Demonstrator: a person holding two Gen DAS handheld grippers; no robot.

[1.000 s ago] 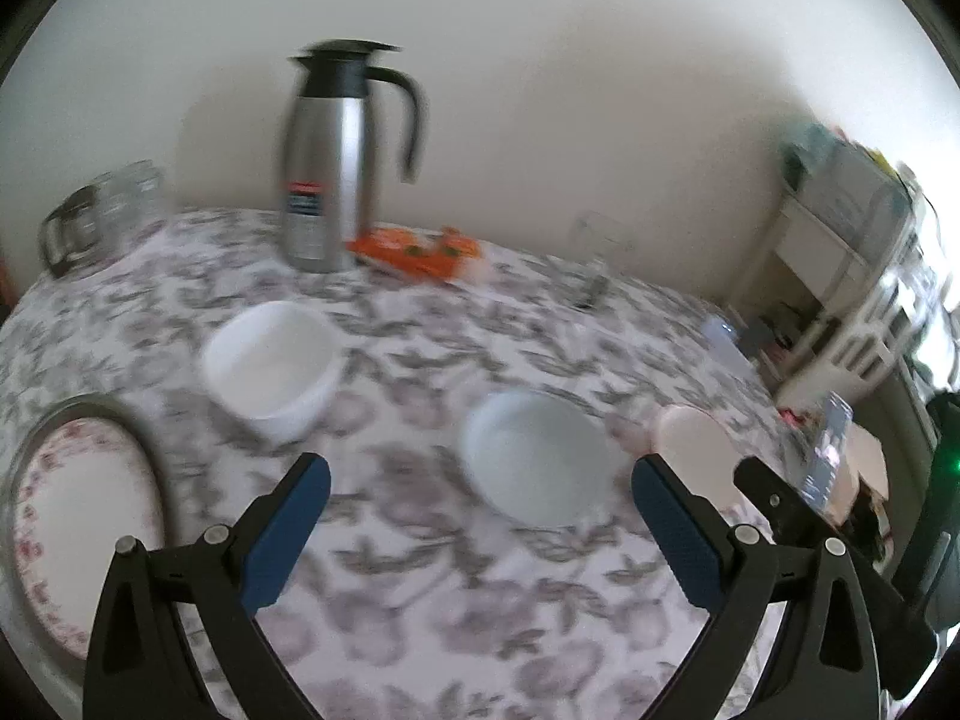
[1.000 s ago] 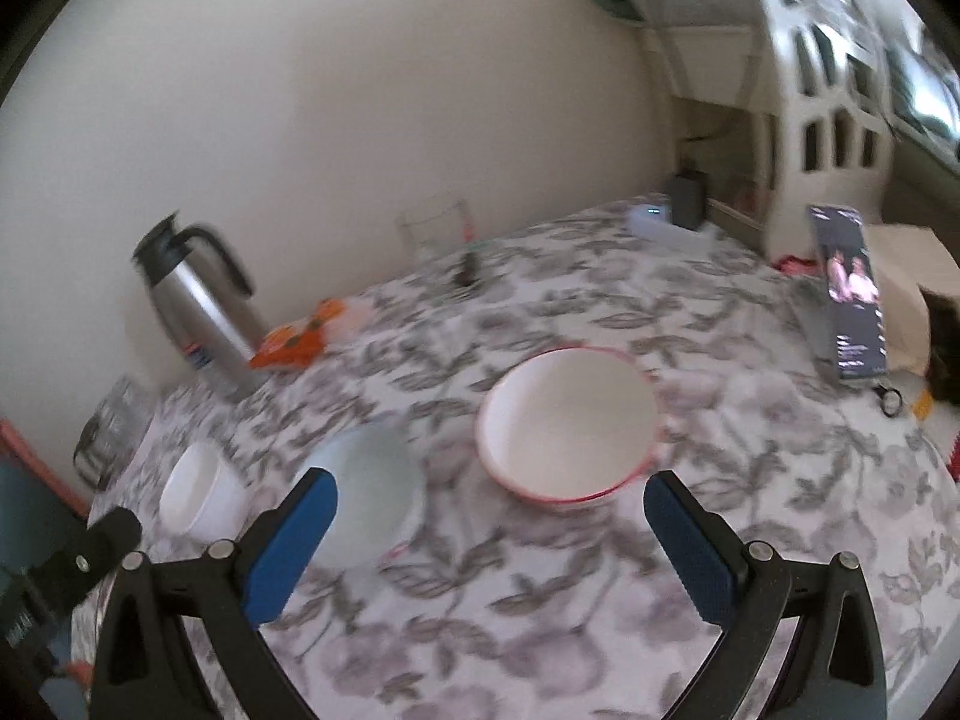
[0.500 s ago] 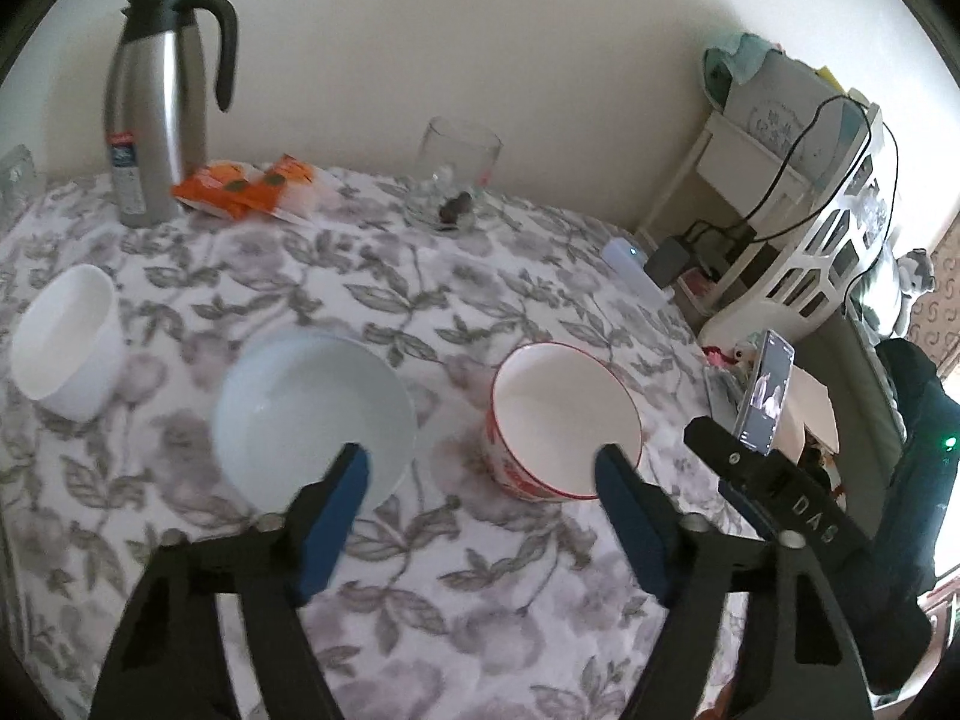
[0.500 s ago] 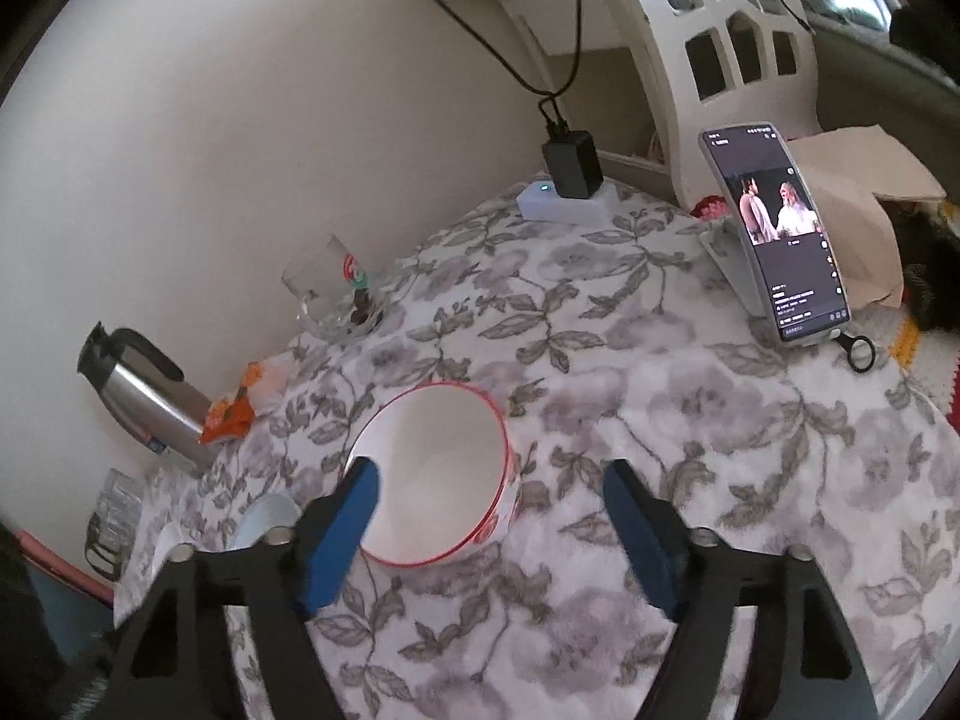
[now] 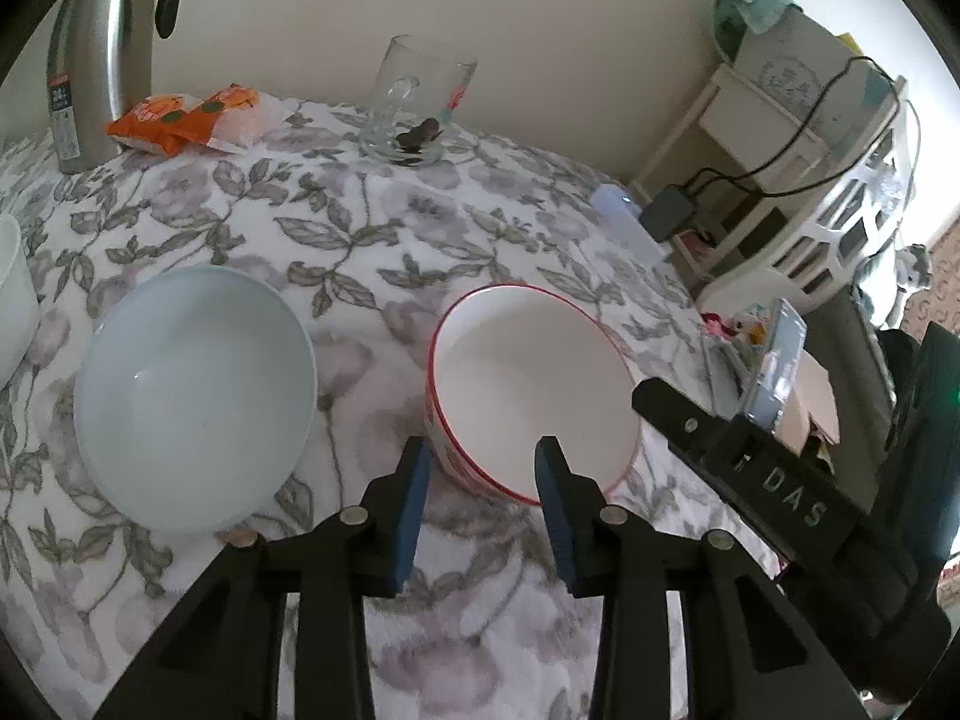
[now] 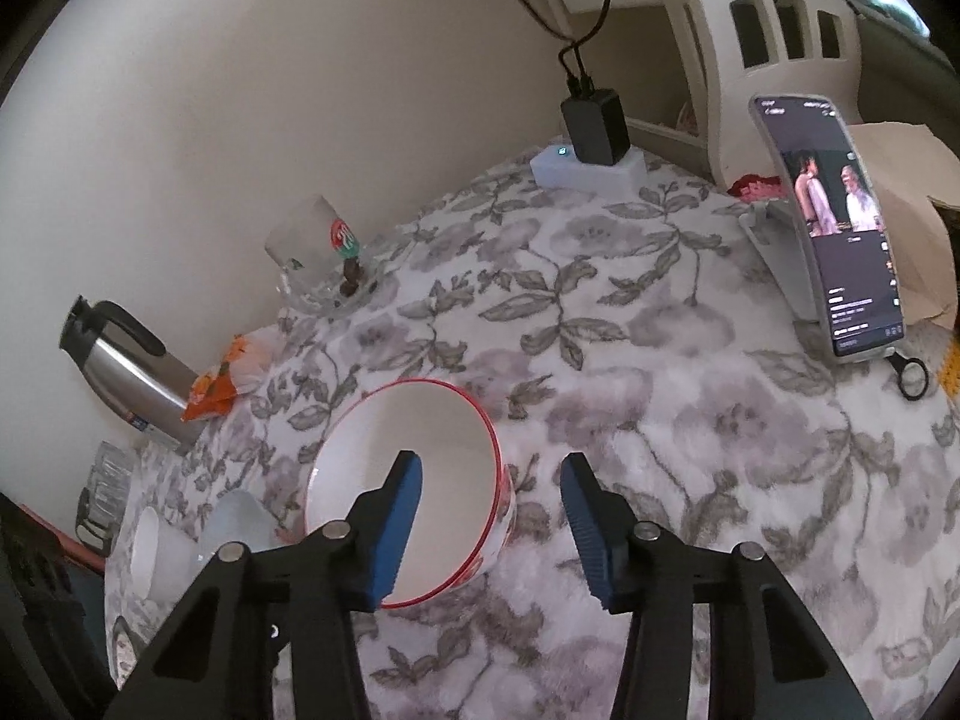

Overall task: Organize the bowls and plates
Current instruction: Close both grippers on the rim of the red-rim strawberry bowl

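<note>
1. Two grippers flank the red-rimmed white ceramic bowl [image 5: 528,396] on the floral tablecloth [image 5: 372,228].
2. Left gripper [image 5: 480,480]: jaws just narrowing, straddling the near rim, not touching.
3. Right gripper [image 6: 492,510]: jaws closing likewise, straddling the bowl's right wall.

Behind your floral-clothed table [image 5: 480,630] stands a plain cream wall [image 5: 540,30]; a white cut-out plastic shelf unit [image 6: 774,30] flanks its right edge.

Left matte-black two-finger gripper [image 5: 483,474]: ribbed blue pads, silver pivot screws behind; right matte-black gripper [image 6: 493,489] alike, lettered "DAS".
</note>
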